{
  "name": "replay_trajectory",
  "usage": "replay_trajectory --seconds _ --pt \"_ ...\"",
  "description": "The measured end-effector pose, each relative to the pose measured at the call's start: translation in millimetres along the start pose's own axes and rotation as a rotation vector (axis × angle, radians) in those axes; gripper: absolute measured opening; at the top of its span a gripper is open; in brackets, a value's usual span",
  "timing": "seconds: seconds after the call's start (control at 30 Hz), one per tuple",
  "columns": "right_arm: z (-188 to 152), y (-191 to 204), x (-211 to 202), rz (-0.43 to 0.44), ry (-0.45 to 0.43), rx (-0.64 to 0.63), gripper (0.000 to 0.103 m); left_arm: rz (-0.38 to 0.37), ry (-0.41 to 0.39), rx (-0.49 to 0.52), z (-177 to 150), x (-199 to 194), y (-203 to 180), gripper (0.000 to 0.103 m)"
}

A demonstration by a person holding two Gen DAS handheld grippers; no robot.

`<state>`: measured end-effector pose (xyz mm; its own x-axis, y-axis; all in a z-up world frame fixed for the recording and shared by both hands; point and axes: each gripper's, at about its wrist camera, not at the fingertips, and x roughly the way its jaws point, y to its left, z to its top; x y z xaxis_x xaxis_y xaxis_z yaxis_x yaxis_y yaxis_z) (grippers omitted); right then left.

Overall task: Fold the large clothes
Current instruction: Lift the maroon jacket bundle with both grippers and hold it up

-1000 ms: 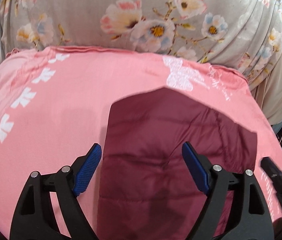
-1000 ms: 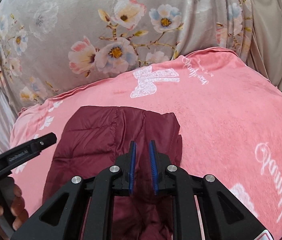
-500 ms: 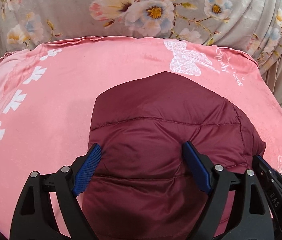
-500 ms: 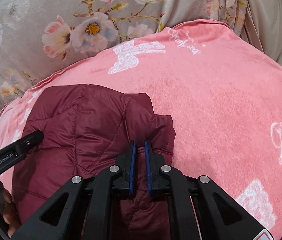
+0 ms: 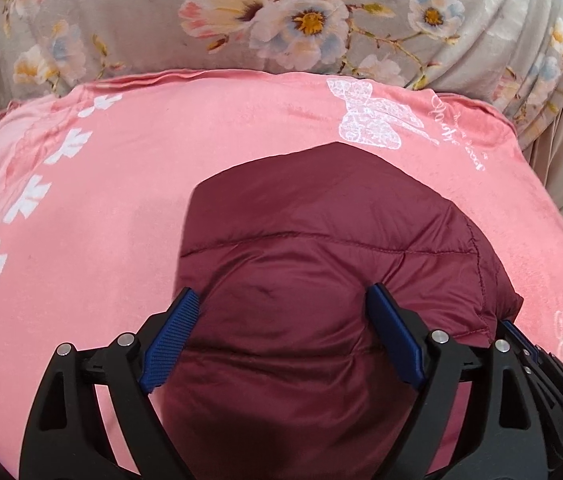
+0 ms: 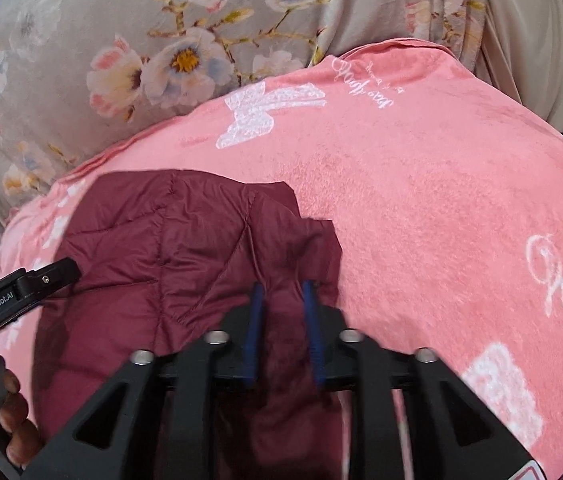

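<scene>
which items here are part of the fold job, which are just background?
In play:
maroon puffer jacket, folded on the blanket
left gripper, jaws wide, straddling the jacket
right gripper, jaws just opened, jacket fabric between them

Background:
pink blanket, the work surface
grey floral fabric behind it
beige cloth at far right

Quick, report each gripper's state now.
Left gripper: open wide, straddling the maroon jacket.
Right gripper: jaws have just been opening, jacket fabric between them, no longer pinched.
</scene>
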<state>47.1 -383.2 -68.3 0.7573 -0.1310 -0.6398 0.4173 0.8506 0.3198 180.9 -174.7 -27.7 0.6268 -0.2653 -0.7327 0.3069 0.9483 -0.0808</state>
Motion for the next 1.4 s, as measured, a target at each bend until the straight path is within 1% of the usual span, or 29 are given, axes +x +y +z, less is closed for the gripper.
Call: replay_trajectory --seconds 0.07,0.1,0.17,0.23,0.27,0.33,0.37,0.47,0.57,0.67,0.73,0.83,0.87,0.9,0.93,1.0,1.03,1.1,1.2,1.3,1.4 --pt "-4.6 -7.9 -16.3 -0.015 -0.026 0.016 0.067 -0.036 0.003 -0.047 -0.7 -9.1 15.1 0.090" --pt "-8.6 -13.1 -23.6 -0.027 -0.027 0.024 0.068 -0.052 0.001 -0.079 -2.1 -15.1 27.8 0.091" --pt "-14.7 -21.1 -26.1 -0.008 0.015 0.046 0.070 -0.066 0.015 -0.115 -6.4 -20.6 49.3 0.092" --pt "-22.6 -32.0 -18.8 0.053 0.094 0.112 0.071 -0.091 0.050 -0.147 -12.5 -19.7 64.3 0.092" --pt "-25.3 -35.0 -15.2 0.075 0.117 0.137 0.071 -0.113 0.079 -0.176 -17.3 -15.9 75.0 0.092" --pt "-32.8 -40.6 -6.1 0.139 0.166 0.197 0.071 -0.163 0.114 -0.217 -24.4 -10.4 85.4 0.092" --pt "-35.2 -40.8 -2.9 0.158 0.179 0.212 0.072 -0.192 0.132 -0.238 -28.3 -7.0 89.2 0.092" --pt "-40.2 -39.1 8.7 0.225 0.212 0.250 0.074 -0.264 0.170 -0.262 -35.0 1.3 88.2 0.095" --pt "-41.2 -35.2 13.7 0.247 0.207 0.257 0.078 -0.311 0.200 -0.280 -39.1 11.2 83.7 0.097" --pt "-39.5 -29.7 17.7 0.261 0.202 0.251 0.079 -0.333 0.211 -0.280 -40.8 15.3 74.4 0.097" --pt "-36.9 -24.1 21.6 0.272 0.204 0.236 0.079 -0.337 0.211 -0.253 -39.7 14.1 63.4 0.097" --pt "-33.7 -14.4 30.5 0.307 0.210 0.223 0.075 -0.303 0.190 -0.211 -37.8 8.9 48.3 0.096" --pt "-33.1 -12.3 31.8 0.313 0.209 0.222 0.068 -0.289 0.182 -0.199 -37.1 6.4 44.6 0.093" --pt "-32.5 -9.6 32.8 0.330 0.207 0.220 0.056 -0.279 0.174 -0.192 -36.7 3.7 43.2 0.088" --pt "-31.9 -7.3 32.8 0.344 0.205 0.223 0.052 -0.273 0.168 -0.188 -35.8 1.8 43.5 0.085" --pt "-29.6 -1.9 28.0 0.330 0.185 0.199 0.037 -0.260 0.148 -0.173 -31.7 -4.0 42.9 0.070" --pt "-27.9 1.5 23.0 0.320 0.169 0.179 0.033 -0.256 0.139 -0.163 -29.9 -8.0 42.3 0.066" --pt "-24.6 5.4 13.9 0.312 0.145 0.167 0.026 -0.250 0.112 -0.122 -25.6 -19.6 38.4 0.052" --pt "-19.5 13.2 -6.2 0.293 0.093 0.134 0.022 -0.248 0.066 -0.064 -19.3 -37.1 28.8 0.041" --pt "-12.9 24.8 -32.8 0.274 0.027 0.093 0.021 -0.257 0.012 -0.012 -14.7 -61.6 20.6 0.036" --pt "-2.9 39.0 -70.5 0.262 -0.066 0.045 0.021 -0.272 -0.051 0.029 -8.0 -90.4 15.6 0.036"
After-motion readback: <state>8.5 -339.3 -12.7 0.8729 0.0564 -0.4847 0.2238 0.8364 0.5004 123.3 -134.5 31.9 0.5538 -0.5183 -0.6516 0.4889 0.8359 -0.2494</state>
